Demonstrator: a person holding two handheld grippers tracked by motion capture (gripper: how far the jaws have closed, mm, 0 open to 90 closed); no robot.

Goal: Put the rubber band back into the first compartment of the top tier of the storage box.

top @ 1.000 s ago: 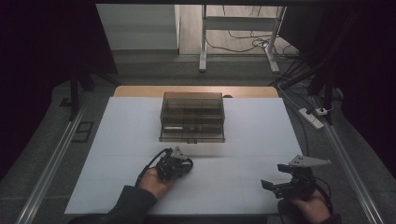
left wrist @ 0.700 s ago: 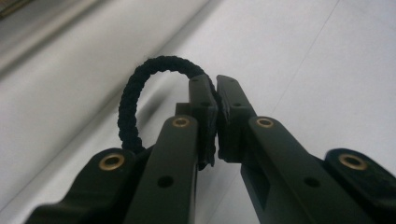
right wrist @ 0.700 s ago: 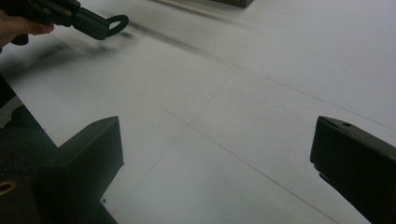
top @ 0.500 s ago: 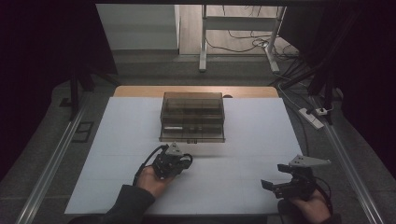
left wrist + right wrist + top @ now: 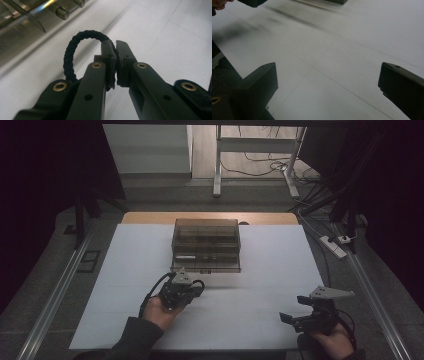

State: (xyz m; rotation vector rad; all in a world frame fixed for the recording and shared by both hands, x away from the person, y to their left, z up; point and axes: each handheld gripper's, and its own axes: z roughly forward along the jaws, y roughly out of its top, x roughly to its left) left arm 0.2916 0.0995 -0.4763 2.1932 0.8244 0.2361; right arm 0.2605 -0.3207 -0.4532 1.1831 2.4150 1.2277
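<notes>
One wide white surface [image 5: 125, 270] takes up the middle of the high view, running from the lower left corner up to a wooden edge at the top. On it, just above centre, stands a smoky clear plastic drawer box [image 5: 206, 245], its front facing the lower edge of the frame.

Right below that box, a little left of centre, is the left gripper [image 5: 196, 289], held in a hand with a dark sleeve reaching in from the bottom. In the left gripper view its jaws are pinched together on a black braided hair tie [image 5: 72, 50], whose loop arcs up and to the left of the tips, lifted off the white surface, with the box's edge and knobs across the upper left corner.

In the lower right of the high view sits the right gripper [image 5: 290, 319], well apart from the box. Its jaws stand wide apart with bare white surface between them.
</notes>
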